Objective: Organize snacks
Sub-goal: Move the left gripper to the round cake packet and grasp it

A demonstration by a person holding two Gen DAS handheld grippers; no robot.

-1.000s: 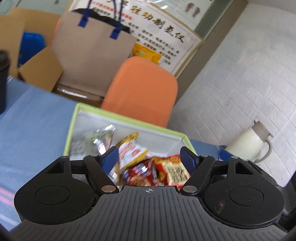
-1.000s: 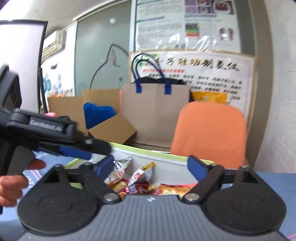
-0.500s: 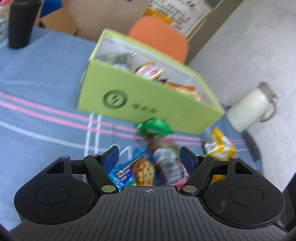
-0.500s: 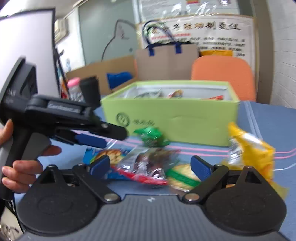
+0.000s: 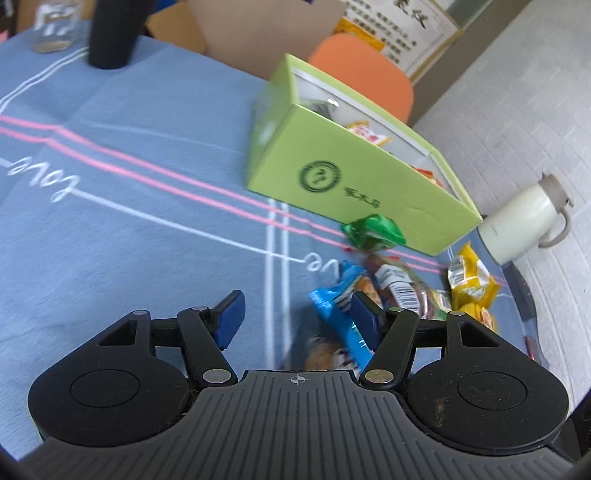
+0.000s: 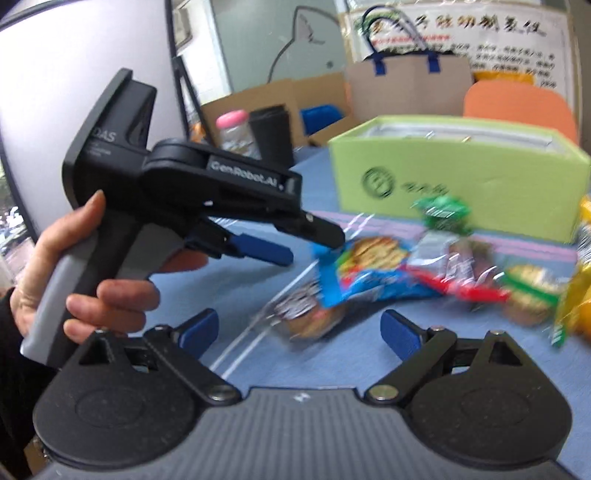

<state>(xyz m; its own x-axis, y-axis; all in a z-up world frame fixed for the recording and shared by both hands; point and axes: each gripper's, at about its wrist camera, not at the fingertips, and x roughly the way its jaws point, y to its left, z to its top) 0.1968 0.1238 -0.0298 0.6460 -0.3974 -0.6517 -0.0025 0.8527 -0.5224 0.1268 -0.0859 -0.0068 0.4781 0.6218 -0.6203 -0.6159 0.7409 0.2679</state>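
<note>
An open light-green box (image 5: 351,177) (image 6: 461,192) stands on the blue tablecloth with several packets inside. In front of it lie loose snacks: a green packet (image 5: 373,230) (image 6: 443,210), a blue packet (image 5: 336,306) (image 6: 369,269), a clear red-trimmed packet (image 5: 399,284) and a yellow packet (image 5: 469,280). My left gripper (image 5: 297,319) (image 6: 306,243) hovers at the pile's left edge. Its jaws are closing and nothing is pressed between the pads; the blue packet lies just past the right finger. My right gripper (image 6: 300,332) stands wide open above a small round pastry packet (image 6: 310,317).
A white jug (image 5: 524,225) stands right of the box by the brick wall. A black cup (image 5: 110,33) and a glass jar (image 5: 55,26) stand at the far left. An orange chair (image 5: 362,77) and a paper bag (image 6: 406,85) are behind the table.
Both grippers have drawn back from over the box and sunk toward the loose snacks in front of it. The left jaws have narrowed a little. The right jaws stay wide.
</note>
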